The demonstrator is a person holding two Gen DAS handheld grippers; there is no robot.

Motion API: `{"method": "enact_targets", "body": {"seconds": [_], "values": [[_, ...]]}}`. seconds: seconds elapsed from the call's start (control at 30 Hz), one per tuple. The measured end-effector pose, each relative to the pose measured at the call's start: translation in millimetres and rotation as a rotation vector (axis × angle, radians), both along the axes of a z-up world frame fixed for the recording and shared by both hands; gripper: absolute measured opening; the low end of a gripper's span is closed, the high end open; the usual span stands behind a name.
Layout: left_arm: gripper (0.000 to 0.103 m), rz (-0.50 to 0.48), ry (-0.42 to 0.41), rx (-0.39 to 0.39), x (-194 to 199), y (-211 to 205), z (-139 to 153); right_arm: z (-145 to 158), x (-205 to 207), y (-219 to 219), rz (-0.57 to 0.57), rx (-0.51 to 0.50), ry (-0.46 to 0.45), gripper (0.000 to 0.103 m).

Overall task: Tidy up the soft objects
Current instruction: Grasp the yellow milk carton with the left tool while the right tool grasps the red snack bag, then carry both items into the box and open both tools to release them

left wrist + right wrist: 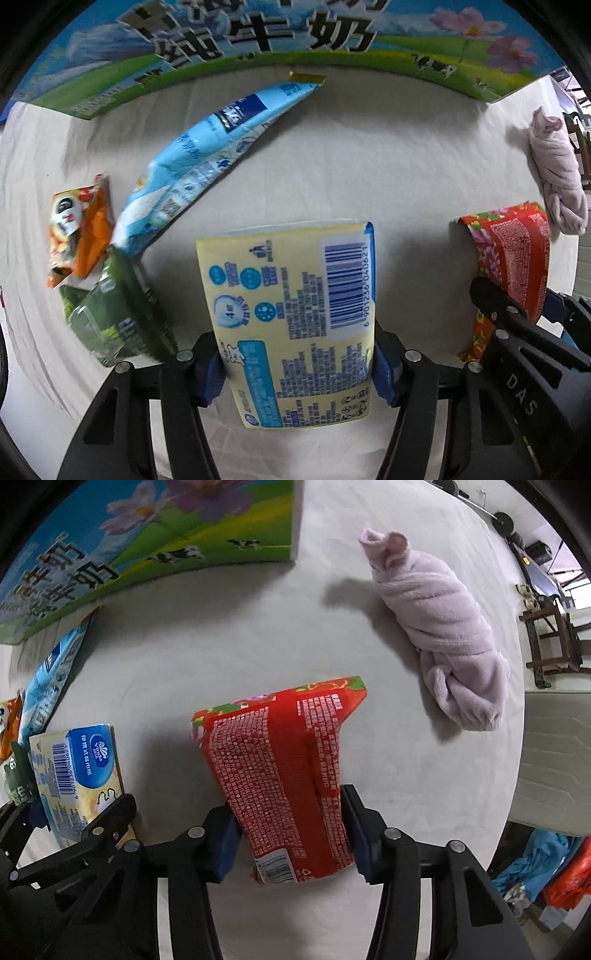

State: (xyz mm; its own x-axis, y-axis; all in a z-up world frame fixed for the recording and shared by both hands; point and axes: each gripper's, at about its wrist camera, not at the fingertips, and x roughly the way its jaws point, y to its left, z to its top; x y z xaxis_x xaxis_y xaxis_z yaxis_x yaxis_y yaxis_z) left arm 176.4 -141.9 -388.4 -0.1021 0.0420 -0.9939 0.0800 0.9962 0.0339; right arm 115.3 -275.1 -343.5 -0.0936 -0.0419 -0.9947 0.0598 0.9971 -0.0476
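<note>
On the tabletop (369,166): white cloth cover, milk carton box (258,33) at the far edge.
Left tool (299,363): clamped on the yellow tissue pack (291,325), barcode side up.
Right tool (291,830): clamped on the red tissue pack (280,775), just beside the yellow one.
Pink towel roll (439,627): lying far right, apart from both packs.
Left cluster: light blue pouch (195,166), orange snack bag (79,232), green packet (114,310), touching one another.
</note>
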Motion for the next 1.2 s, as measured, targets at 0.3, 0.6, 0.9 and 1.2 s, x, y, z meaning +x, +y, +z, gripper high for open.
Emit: {"method": "enact_targets", "body": {"seconds": [0.3,0.6,0.9,1.2], "values": [[0.061,-0.001,-0.150,0.001,-35.5,-4.5,90.4,40.5,-47.0,-12.2,0.003,0.077,-0.057,0.048],[0.061,0.023,-0.315,-0.050,-57.1,-6.8,197.3,130.3,-75.3,-23.6,0.025,0.172,-0.180,0.048],[0.061,0.017,-0.387,-0.190,-13.4,14.9,266.2,223.7,-33.1,-22.1,0.040,0.279,-0.325,0.048],[0.061,-0.009,-0.339,-0.211,113.6,39.3,252.8,247.1,71.4,-3.7,-0.009,0.283,-0.376,0.048]]}}
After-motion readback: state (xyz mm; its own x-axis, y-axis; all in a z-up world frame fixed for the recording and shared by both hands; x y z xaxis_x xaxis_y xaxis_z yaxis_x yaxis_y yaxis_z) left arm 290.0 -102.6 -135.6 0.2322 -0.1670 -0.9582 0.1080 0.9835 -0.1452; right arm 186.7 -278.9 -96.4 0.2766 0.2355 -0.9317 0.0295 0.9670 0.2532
